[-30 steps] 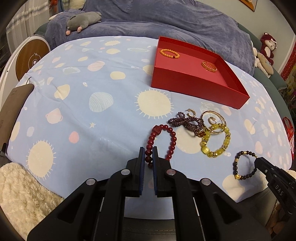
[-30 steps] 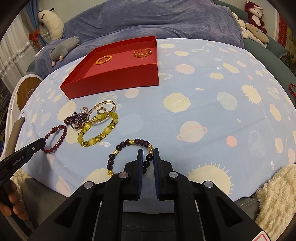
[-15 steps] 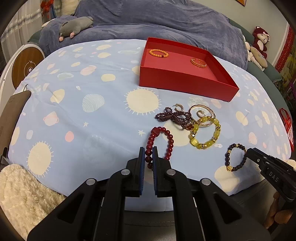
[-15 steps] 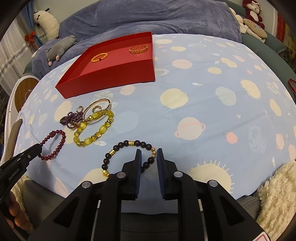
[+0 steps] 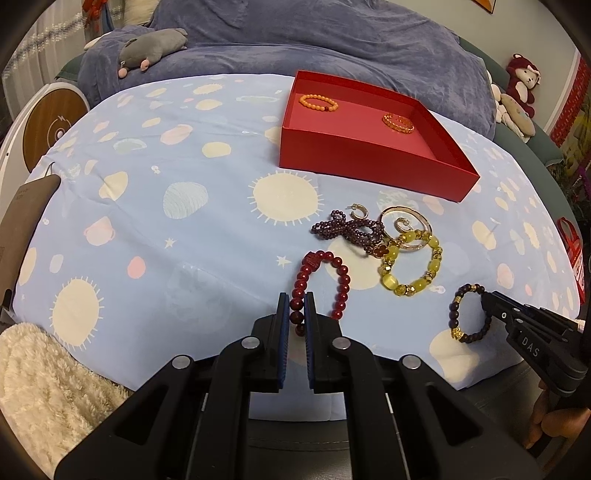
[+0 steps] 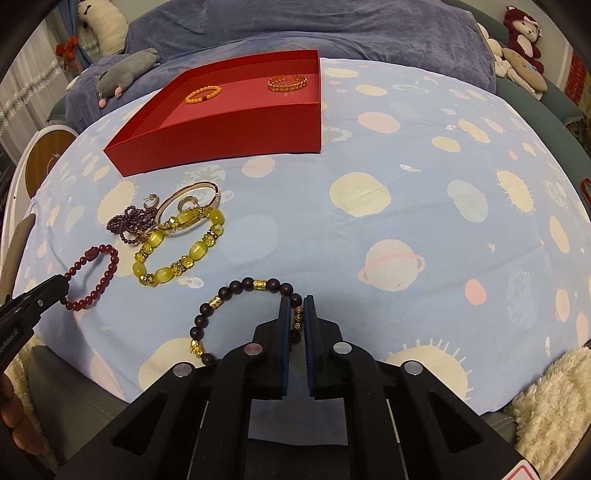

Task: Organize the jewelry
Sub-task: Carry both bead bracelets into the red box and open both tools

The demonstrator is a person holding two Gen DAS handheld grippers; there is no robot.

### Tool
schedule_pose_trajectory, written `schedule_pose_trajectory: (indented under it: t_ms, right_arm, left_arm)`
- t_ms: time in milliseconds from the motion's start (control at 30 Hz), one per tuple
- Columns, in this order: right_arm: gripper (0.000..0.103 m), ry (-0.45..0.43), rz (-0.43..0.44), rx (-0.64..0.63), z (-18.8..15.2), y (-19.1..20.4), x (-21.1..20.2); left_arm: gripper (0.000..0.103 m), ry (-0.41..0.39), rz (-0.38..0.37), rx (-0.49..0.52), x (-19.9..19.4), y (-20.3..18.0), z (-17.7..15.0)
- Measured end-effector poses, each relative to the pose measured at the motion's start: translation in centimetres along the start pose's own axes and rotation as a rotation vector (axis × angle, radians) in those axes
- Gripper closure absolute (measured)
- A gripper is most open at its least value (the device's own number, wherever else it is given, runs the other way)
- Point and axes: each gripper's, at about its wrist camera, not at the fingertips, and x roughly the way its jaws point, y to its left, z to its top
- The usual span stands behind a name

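Note:
My left gripper is shut on a dark red bead bracelet, holding it just over the blue patterned cloth. My right gripper is shut on a dark brown and gold bead bracelet, seen also in the left wrist view. A red box at the back holds an orange bead bracelet and a gold chain bracelet. A yellow bead bracelet, a purple bead string, a gold bangle and small hoop earrings lie between box and grippers.
The cloth covers a round table whose front edge is just below both grippers. A blue blanket with a grey plush toy lies behind the box. Cream fluffy fabric sits at the lower left; stuffed toys sit far right.
Both grippers rose and pulled back a little with their bracelets. The right jaws opened slightly around the dark bracelet half a second ago and have closed on it again.

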Motion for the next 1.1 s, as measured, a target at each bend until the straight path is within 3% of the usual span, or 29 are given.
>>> schedule_pose_trajectory:
  t_ms: [333, 600, 867, 1100]
  right_arm:
    - [0.097, -0.089, 0.061, -0.003, 1.4, 0.6, -4.3]
    - [0.097, -0.142, 0.097, -0.016, 4.3, 1.1, -7.3]
    - [0.097, -0.211, 0.133, -0.035, 10.8, 1.7, -8.5]
    - [0.097, -0.226, 0.177, -0.019, 18.0, 2.7, -6.1]
  left_arm:
    - [0.095, -0.029, -0.035, -0.021, -1.8, 0.0, 1.9]
    - [0.095, -0.071, -0.098, -0.012, -4.1, -0.5, 5.8]
    - [0.095, -0.138, -0.149, 0.062, -4.8, -3.1, 12.7]
    - [0.095, -0.160, -0.207, 0.095, -2.2, -5.8, 19.8]
